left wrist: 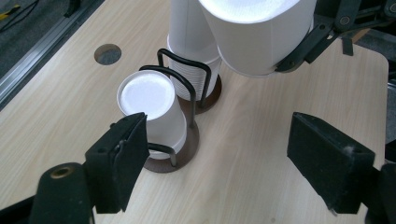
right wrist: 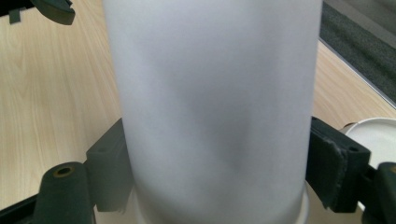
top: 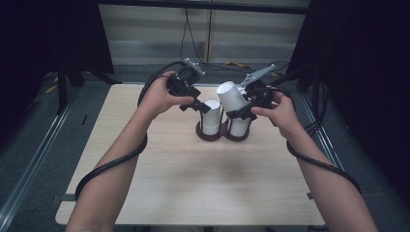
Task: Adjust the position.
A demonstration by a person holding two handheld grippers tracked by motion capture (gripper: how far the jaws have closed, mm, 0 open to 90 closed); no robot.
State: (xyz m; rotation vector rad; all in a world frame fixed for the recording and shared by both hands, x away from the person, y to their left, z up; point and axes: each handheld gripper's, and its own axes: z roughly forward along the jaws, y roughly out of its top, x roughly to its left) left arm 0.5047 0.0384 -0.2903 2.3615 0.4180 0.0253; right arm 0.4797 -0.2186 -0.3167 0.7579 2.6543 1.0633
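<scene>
1. Nearest the viewer in the high view, a person's two forearms reach forward over a pale wooden table (top: 193, 183), each hand holding a black two-jaw gripper with a cable trailing along the arm.
2. The right gripper (top: 240, 112) pinches a white paper cup (top: 231, 95) around its side, bottom end up and tilted toward the left. In the right gripper view the cup's wall (right wrist: 215, 112) sits squarely between both jaws.
3. The left gripper (top: 199, 104) hovers beside the stacks with its jaws spread wide and nothing between them; in the left gripper view one jaw sits just in front of the shorter stack (left wrist: 156, 112).
4. Past the grippers, near the table's middle, stands a dark wire cup holder (left wrist: 187, 144) with two round bases, touching side by side. Each base carries upside-down white cups; the farther stack (left wrist: 191, 51) is the taller.
5. Judged from this, one cup is already lifted free of the holder and held above the taller stack. Placing it somewhere remains to be done.
6. Farthest off are cables and a dark backdrop.
</scene>
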